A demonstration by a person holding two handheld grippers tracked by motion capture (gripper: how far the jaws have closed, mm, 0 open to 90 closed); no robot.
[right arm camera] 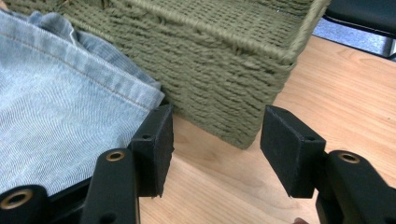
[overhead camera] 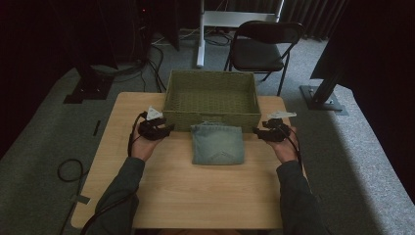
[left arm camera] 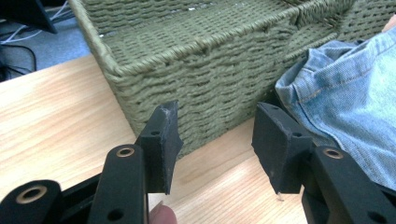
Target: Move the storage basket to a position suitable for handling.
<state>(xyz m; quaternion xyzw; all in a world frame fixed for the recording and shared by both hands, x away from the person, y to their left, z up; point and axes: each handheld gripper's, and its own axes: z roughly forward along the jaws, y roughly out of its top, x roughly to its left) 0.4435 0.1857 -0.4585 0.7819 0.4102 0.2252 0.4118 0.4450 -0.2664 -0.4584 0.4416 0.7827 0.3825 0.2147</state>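
A black folding chair [overhead camera: 262, 46] stands on grey carpet [overhead camera: 44, 127] beyond the table (cables [overhead camera: 147, 58] trail past a white stand [overhead camera: 200, 34]).

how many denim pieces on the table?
1: a folded light-blue denim garment on the wooden table, against the front wall of the green woven basket. More layers may be hidden within.

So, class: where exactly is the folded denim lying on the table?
In the high view, the folded denim lies mid-table, against the front wall of the woven basket.

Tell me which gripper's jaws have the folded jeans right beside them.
Both do: the left gripper flanks the folded jeans on one side, the right gripper on the other. Neither grips them.
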